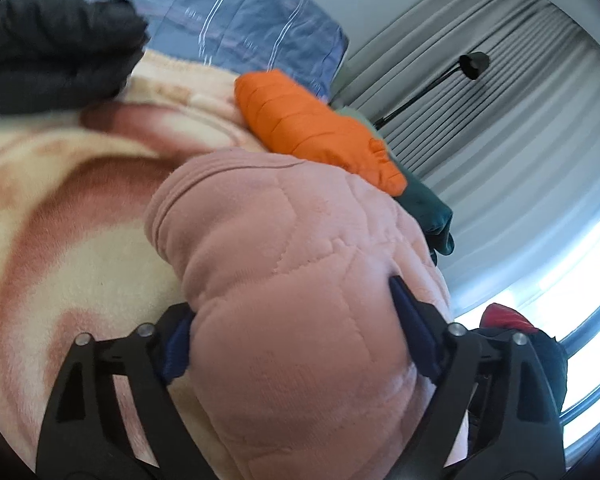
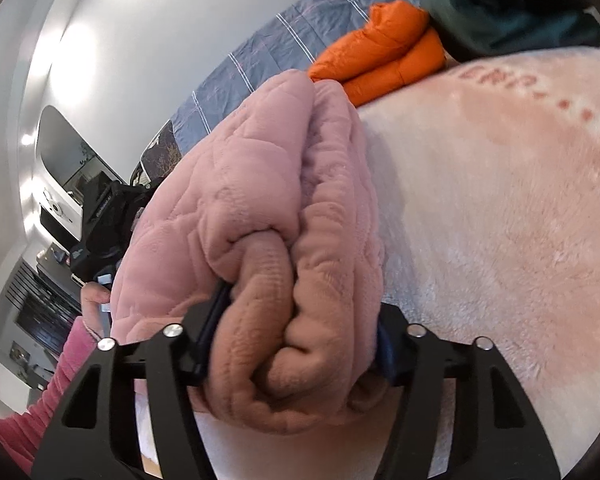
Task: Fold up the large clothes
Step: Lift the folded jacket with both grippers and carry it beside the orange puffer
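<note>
Left wrist view: the left gripper has its 2 fingers spread wide around a thick fold of the pink quilted jacket, pinching it from both sides. Beyond the fingertips lies the cream and pink blanket, then an orange puffer jacket folded beside a dark green garment, with a black garment further off to the left and a blue striped sheet behind. In the right wrist view the right gripper likewise clamps a bunched wad of the same jacket, held between its fingers just above the blanket.

The bundle is bulky and layered; I judge inner layers could slip out of either grip and undo the fold, or the 2 grippers could pull unevenly and skew it. No containers are visible.
</note>
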Demonstrator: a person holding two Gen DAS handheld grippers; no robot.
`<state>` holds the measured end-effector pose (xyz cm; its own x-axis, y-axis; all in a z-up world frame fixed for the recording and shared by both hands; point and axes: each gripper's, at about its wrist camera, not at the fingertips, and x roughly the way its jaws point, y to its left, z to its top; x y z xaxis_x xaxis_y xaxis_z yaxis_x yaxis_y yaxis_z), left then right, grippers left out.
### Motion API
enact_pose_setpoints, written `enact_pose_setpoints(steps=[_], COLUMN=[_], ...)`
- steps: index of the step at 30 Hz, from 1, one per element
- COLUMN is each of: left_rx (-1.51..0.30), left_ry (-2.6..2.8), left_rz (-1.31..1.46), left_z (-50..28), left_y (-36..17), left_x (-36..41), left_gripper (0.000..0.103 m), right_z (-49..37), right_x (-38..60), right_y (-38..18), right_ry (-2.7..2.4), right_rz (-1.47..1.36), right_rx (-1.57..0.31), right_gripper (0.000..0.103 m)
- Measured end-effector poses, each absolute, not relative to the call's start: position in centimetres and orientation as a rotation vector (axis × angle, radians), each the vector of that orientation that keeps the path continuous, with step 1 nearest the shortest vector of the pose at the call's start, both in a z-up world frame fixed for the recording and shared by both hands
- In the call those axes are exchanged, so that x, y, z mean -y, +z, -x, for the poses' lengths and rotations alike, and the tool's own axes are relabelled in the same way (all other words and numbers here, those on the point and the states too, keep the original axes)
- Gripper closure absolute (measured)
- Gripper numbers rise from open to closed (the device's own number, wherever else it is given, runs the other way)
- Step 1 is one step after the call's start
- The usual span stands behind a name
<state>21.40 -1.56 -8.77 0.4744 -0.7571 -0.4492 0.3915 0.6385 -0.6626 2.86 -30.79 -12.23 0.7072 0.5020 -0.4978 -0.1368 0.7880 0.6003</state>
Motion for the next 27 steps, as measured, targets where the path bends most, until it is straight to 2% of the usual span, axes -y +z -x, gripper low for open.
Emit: enact_pose_setpoints(steps=[8, 13, 17, 20, 27], left_rx=[-0.702, -0.609, -0.501, -0.457, -0.455], left_ry=[-0.763, -0.758, -0.72, -0.661, -0.513], left_rz=[0.51, 0.457, 0.358, 0.277, 0.135], left_z=[-18.1, -17.9, -19.5, -23.9, -35.0], left_y=[-4.3, 1.6, 7.8, 12.3, 15.4], left_x=[1.0, 0.4, -0.1, -0.3, 1.1], left_gripper=[0.022, 0.022, 0.022, 0.022, 0.021], right_z=[-0.4, -2.5, -8.3, -14.3, -27.0], right_x=[30.3, 30.5, 30.5, 30.2, 29.5], right_y=[-8.4, -4.8, -1.7, 0.1, 0.8], right_ry=[0.458, 0.522, 0.606, 0.654, 0.614], right_rz=[-0.461, -0.454, -0.493, -0.548, -0.604], right_rx=[-0.609, -0.542, -0.505, -0.492, -0.503], right_gripper=[0.049, 0.049, 0.049, 0.048, 0.048])
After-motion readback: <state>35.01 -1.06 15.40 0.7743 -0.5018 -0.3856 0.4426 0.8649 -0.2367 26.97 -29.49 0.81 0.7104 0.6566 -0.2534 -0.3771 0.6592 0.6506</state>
